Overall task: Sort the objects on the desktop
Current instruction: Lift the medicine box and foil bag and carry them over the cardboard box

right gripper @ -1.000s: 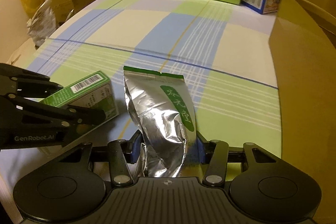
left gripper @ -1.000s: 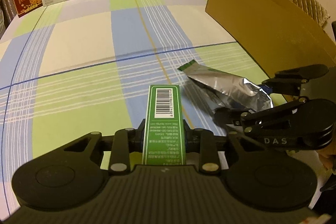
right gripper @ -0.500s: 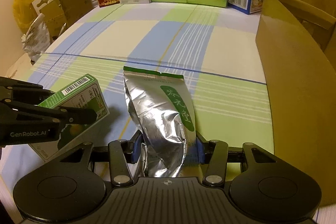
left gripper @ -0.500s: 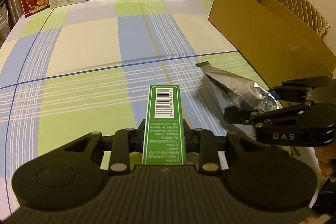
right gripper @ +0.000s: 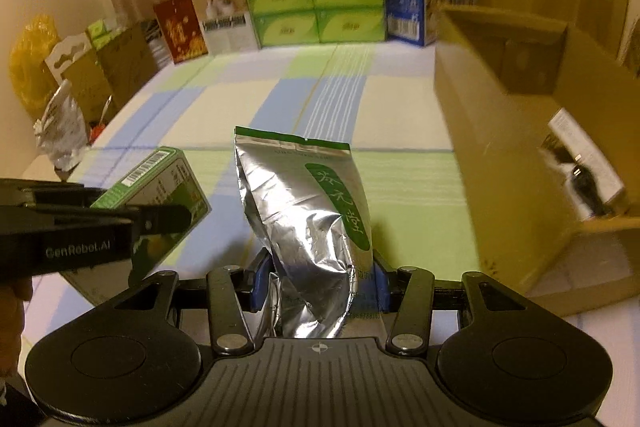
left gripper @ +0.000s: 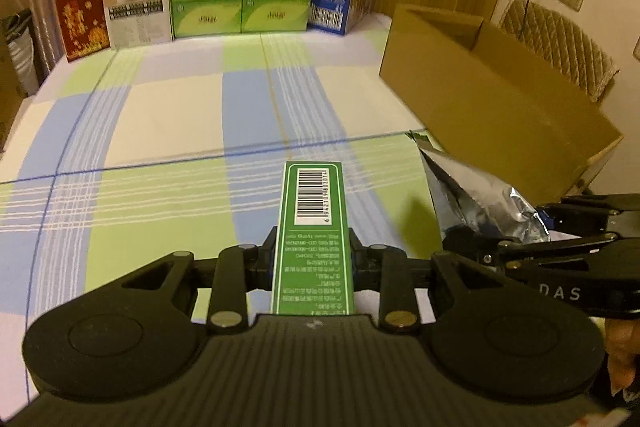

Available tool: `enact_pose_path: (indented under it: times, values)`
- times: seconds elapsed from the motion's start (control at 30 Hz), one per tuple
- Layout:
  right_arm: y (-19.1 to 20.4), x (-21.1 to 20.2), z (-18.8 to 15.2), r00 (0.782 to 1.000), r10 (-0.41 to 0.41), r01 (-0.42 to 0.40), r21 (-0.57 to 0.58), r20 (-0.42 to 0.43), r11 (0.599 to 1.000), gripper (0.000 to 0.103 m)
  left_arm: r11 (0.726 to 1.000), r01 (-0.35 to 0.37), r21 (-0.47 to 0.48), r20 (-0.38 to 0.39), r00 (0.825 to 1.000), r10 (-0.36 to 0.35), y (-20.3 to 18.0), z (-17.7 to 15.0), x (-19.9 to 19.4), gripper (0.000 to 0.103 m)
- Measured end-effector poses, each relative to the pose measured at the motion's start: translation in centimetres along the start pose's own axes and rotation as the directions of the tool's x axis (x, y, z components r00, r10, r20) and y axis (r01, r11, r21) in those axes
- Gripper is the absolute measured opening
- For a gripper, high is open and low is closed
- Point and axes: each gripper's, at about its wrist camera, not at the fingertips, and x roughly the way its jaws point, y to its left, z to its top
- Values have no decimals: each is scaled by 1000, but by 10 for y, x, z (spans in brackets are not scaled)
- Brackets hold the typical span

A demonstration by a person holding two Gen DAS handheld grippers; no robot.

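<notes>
Carrying two items at once here: the left hand-held gripper (left gripper: 312, 259) is clamped across the narrow sides of a green carton (left gripper: 313, 227), barcode end pointing ahead of the fingers, so the long box sticks straight out and rides steady. Just to its right, the right hand-held gripper (right gripper: 318, 287) pinches a silver foil pouch (right gripper: 308, 211) at its crumpled lower end, the sealed top standing out beyond the jaws; a low grip probably stops the soft bag flopping. Both loads hang clear above the checked worktop (left gripper: 160, 115). Ahead and right of both grippers sits an open cardboard box (right gripper: 500, 131) with something already inside, which looks like the sorting destination. I'd judge both items are headed there.
</notes>
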Motion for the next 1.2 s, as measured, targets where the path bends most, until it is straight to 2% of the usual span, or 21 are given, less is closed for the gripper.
enact_pose_path:
  times: [0.47,0.83,1.2]
  values:
    - [-6,-83,5,994,-11,10,4,109,1000,46,1000,-7,-25,53,999,8,-46,-1,-65,25]
    - [-33,-127,6,984,-54,50,28,167,998,46,1000,23,-2,69,997,-23,-83,-5,-82,25]
    - [-76,-152,5,972,-134,120,85,194,989,46,997,65,41,90,994,-69,-115,12,-83,25]
